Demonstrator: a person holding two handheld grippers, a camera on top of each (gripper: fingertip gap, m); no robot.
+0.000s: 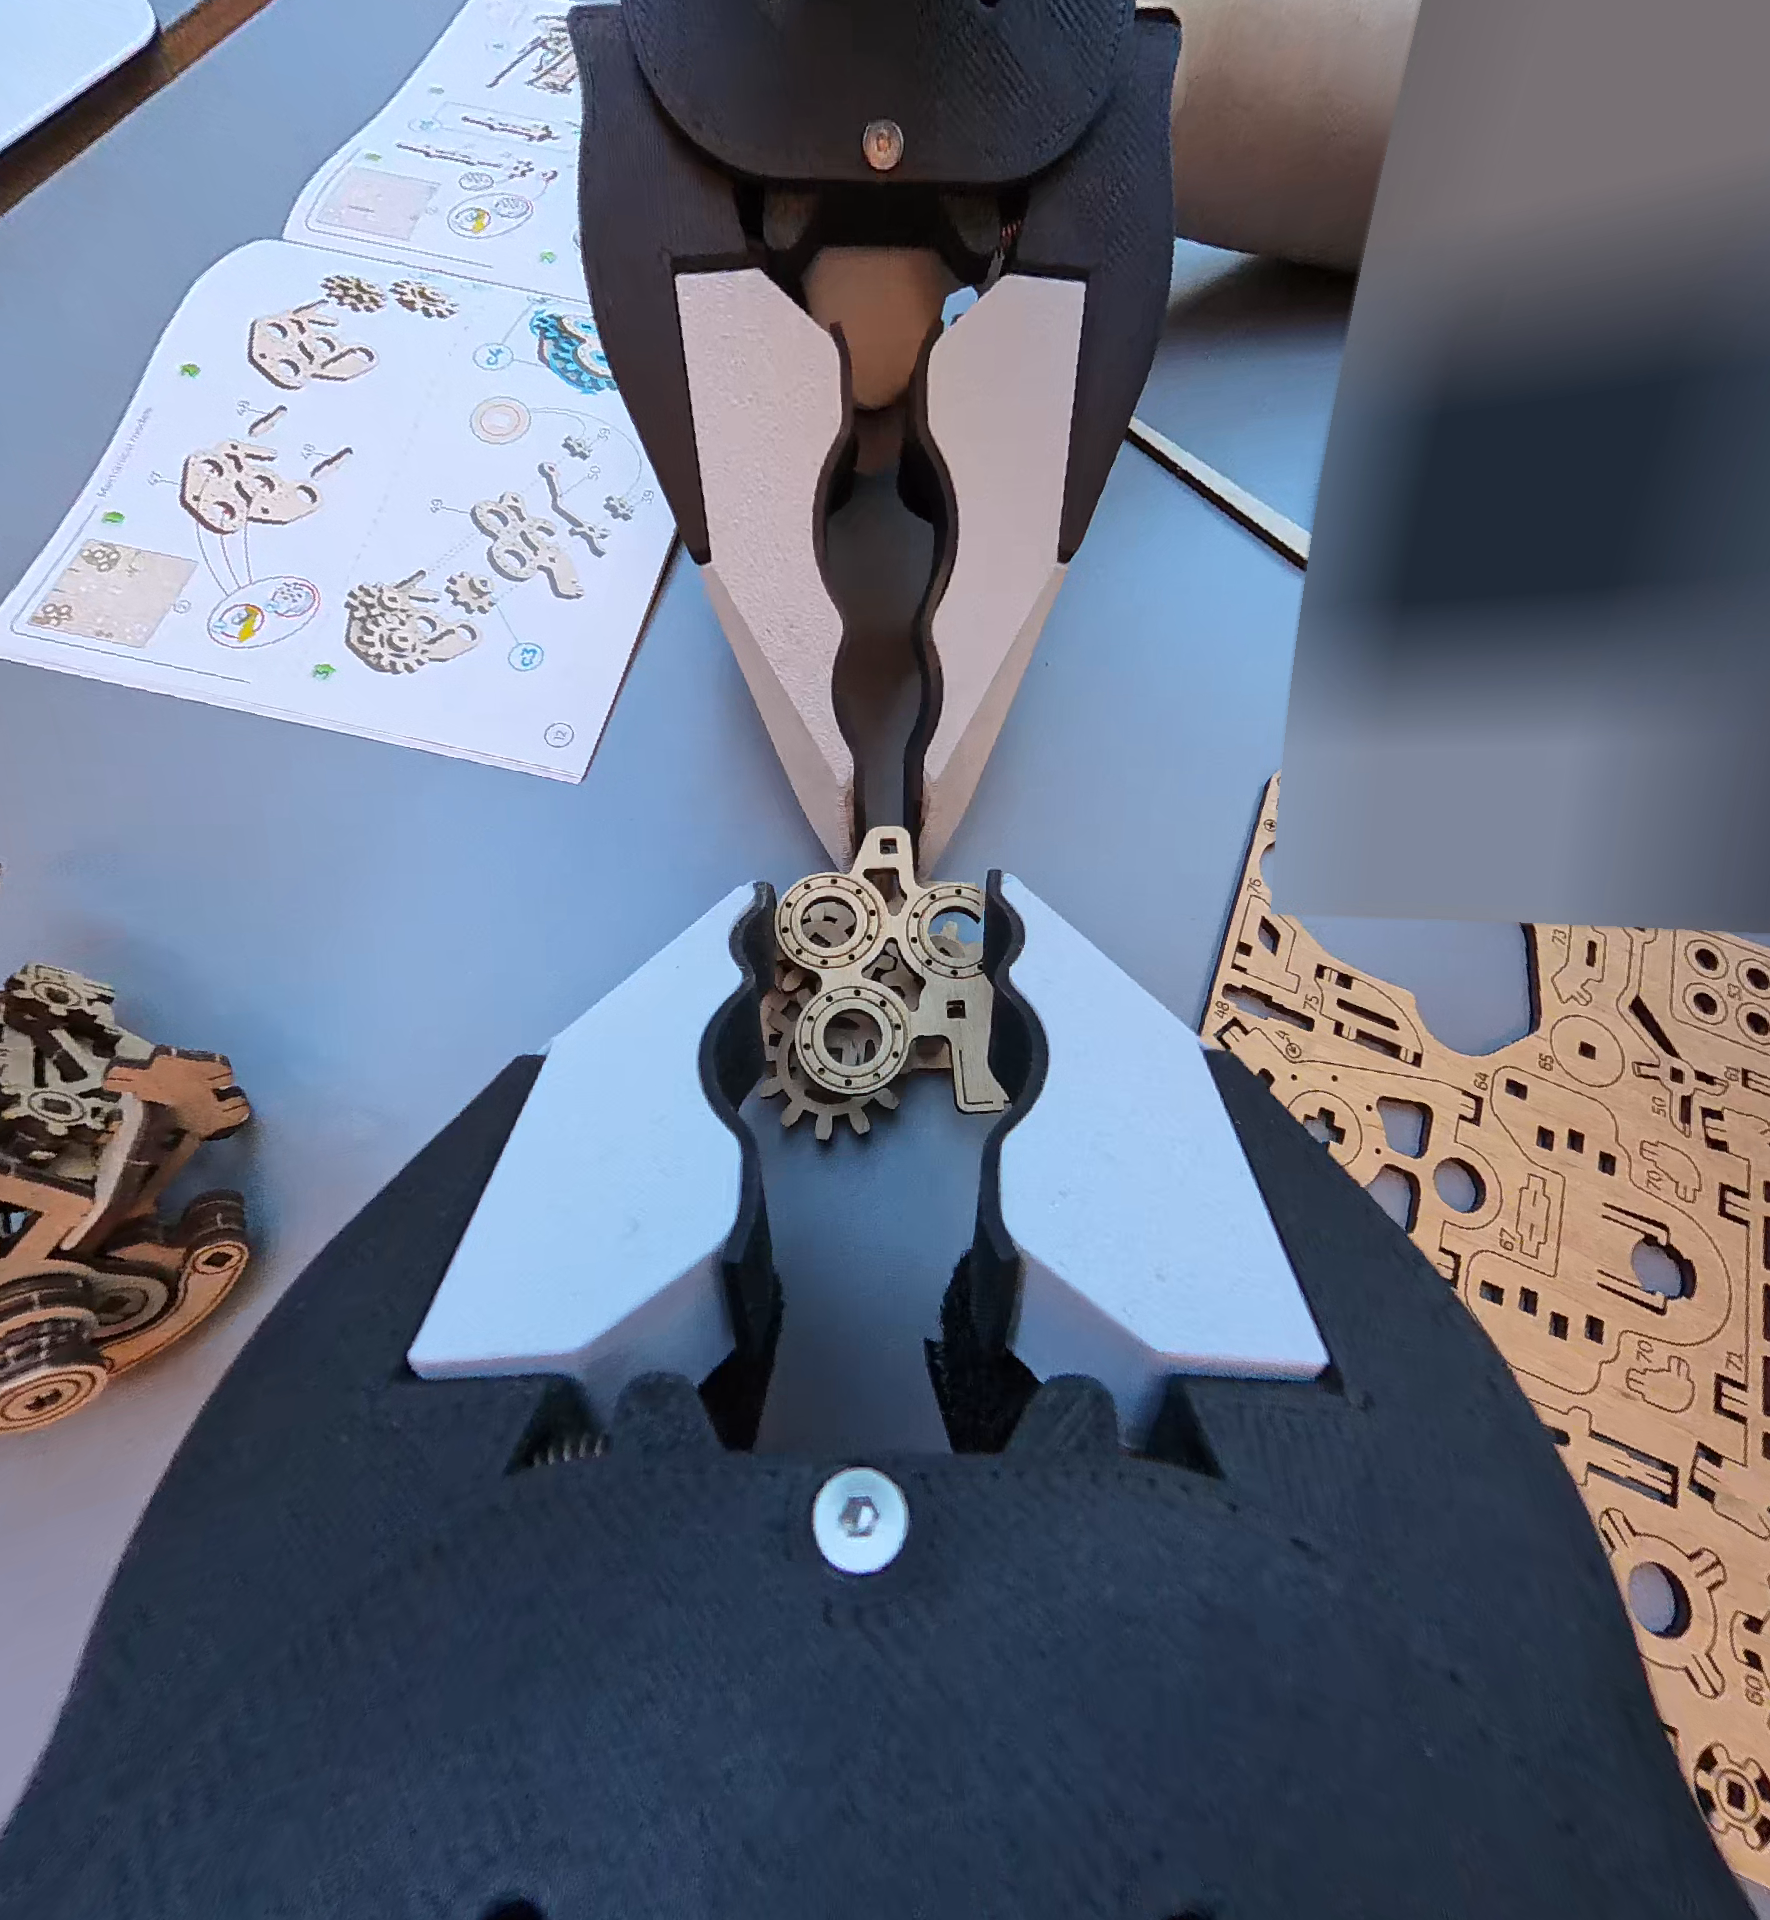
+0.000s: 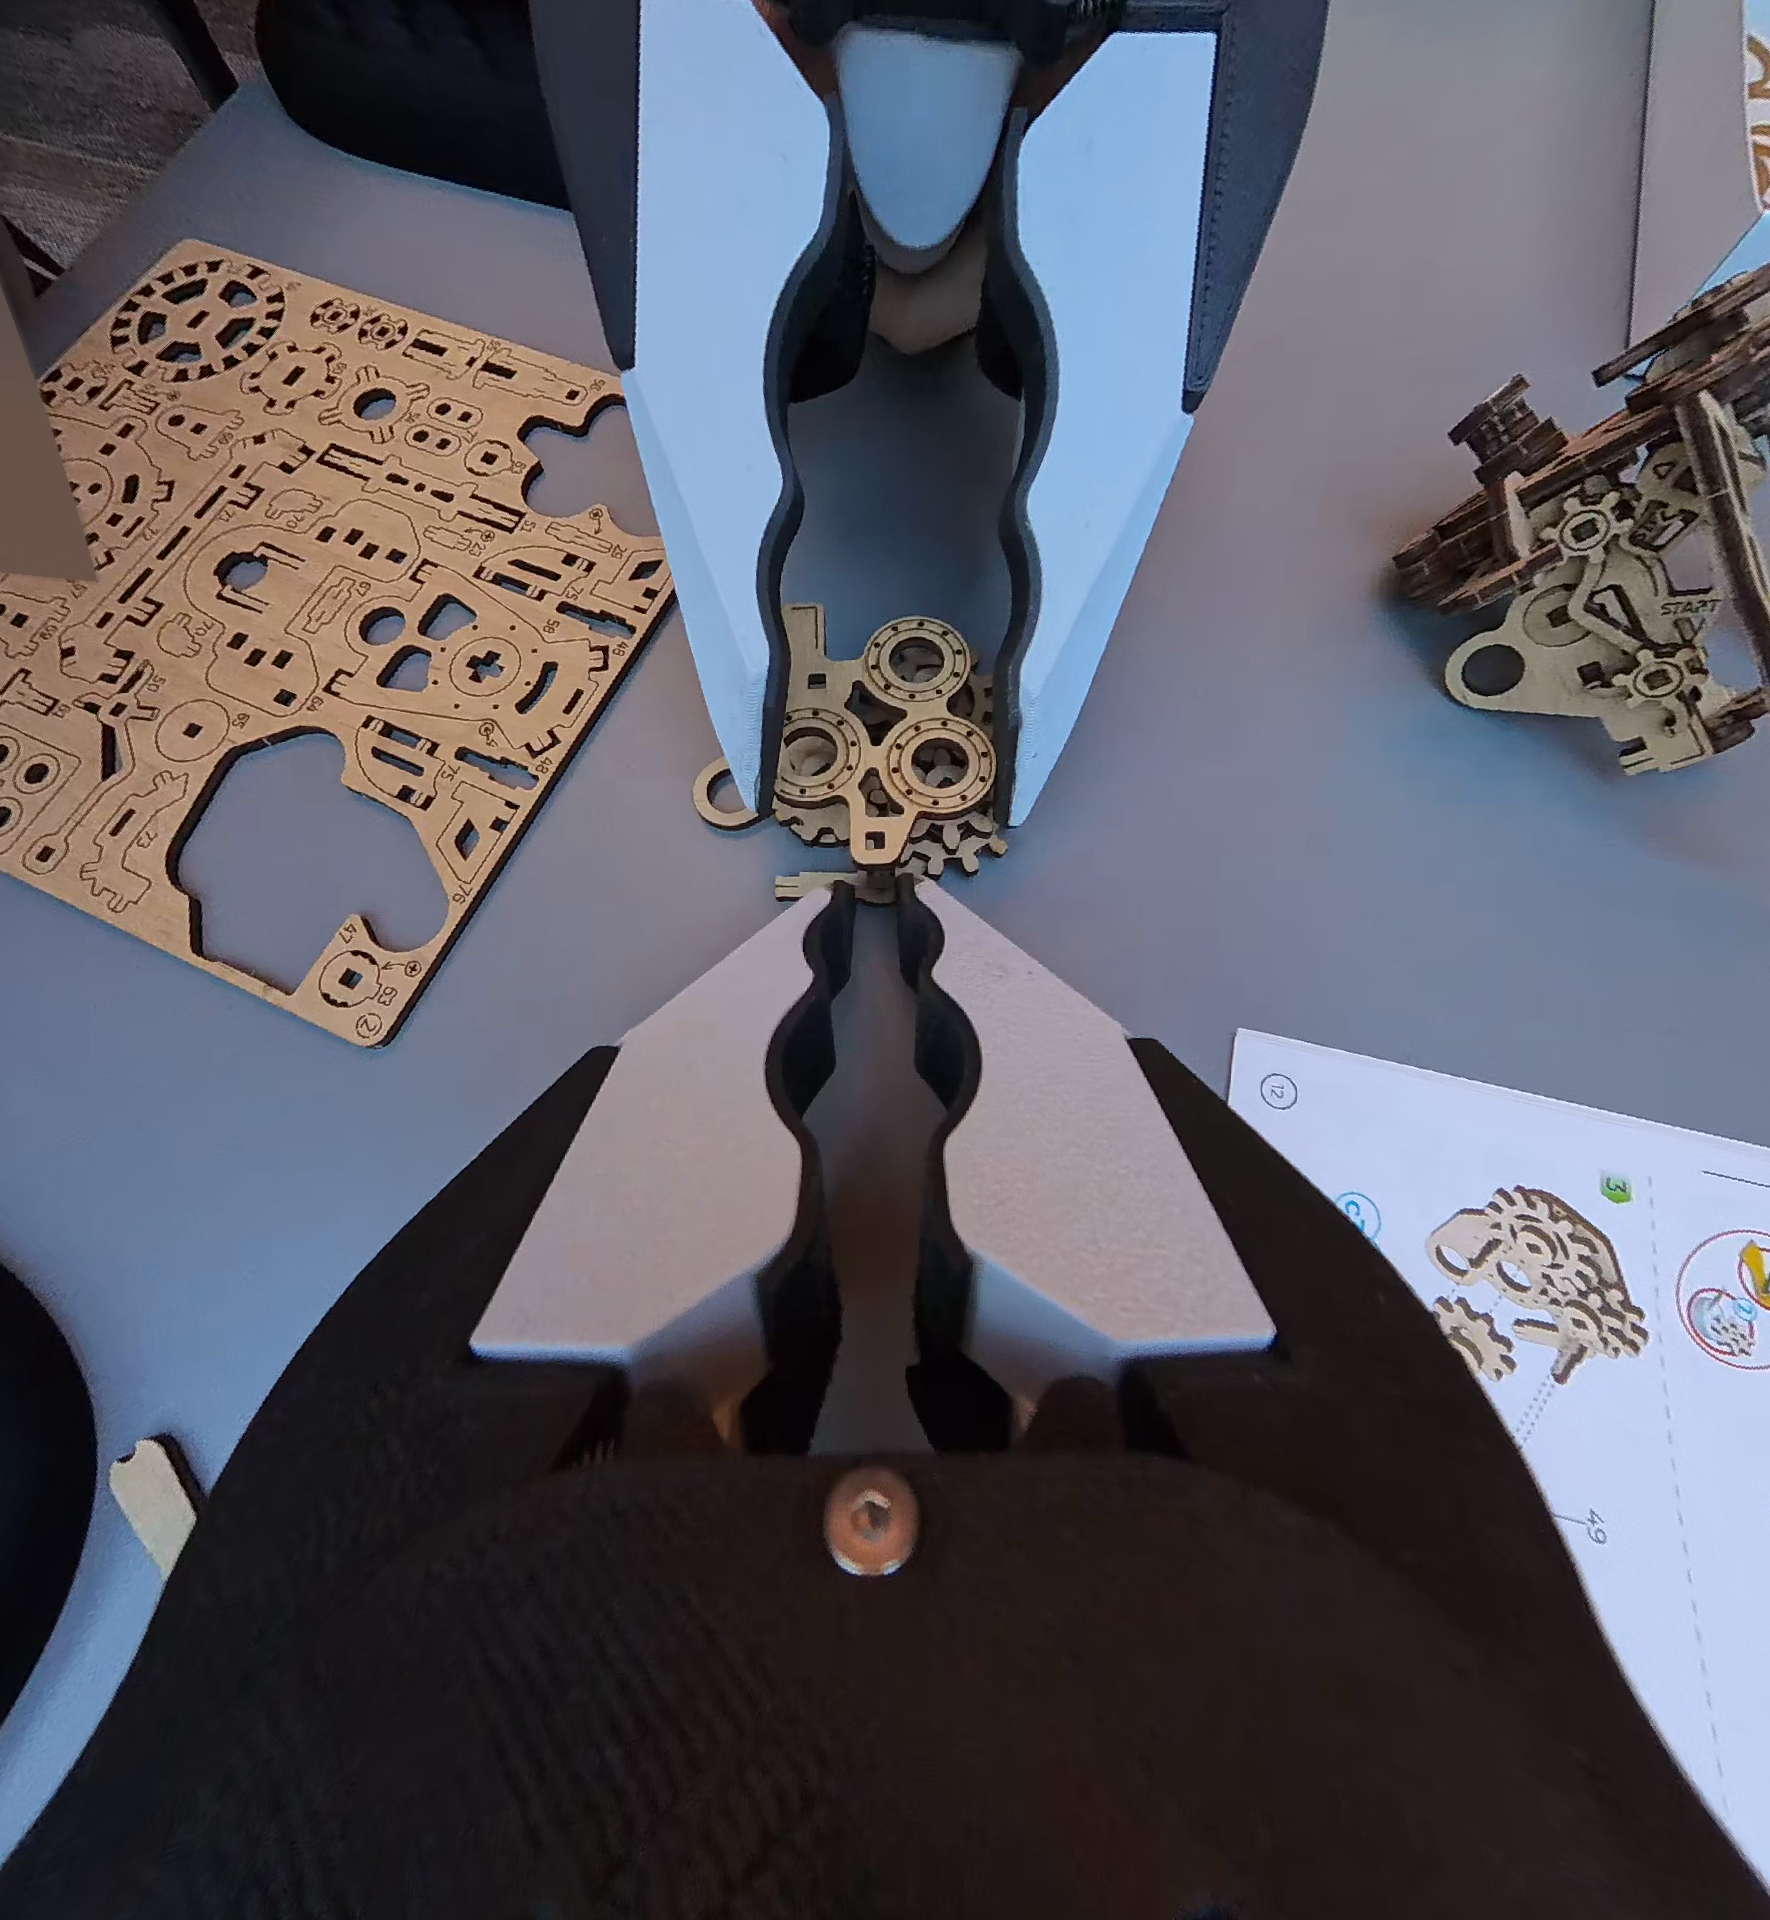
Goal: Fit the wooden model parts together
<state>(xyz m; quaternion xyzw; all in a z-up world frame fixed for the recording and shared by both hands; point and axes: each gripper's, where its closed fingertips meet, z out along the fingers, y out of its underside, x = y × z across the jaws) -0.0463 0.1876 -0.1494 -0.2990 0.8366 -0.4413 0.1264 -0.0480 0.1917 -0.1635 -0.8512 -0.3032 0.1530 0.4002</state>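
Pale laser-cut wooden gear cluster with three ringed holes sits frame centre in left wrist view, clamped between left gripper fingertips; likely held steady as fixture.

Right gripper, nearly closed, pinches small flat wooden pin piece at centre of right wrist view, just against square-holed tab of cluster; probably lining pin up for insertion.

Cut-out plywood part sheet upper left, open instruction booklet lower right, partly built wooden model upper right: kept near for reference, supply.

Grey table beneath.
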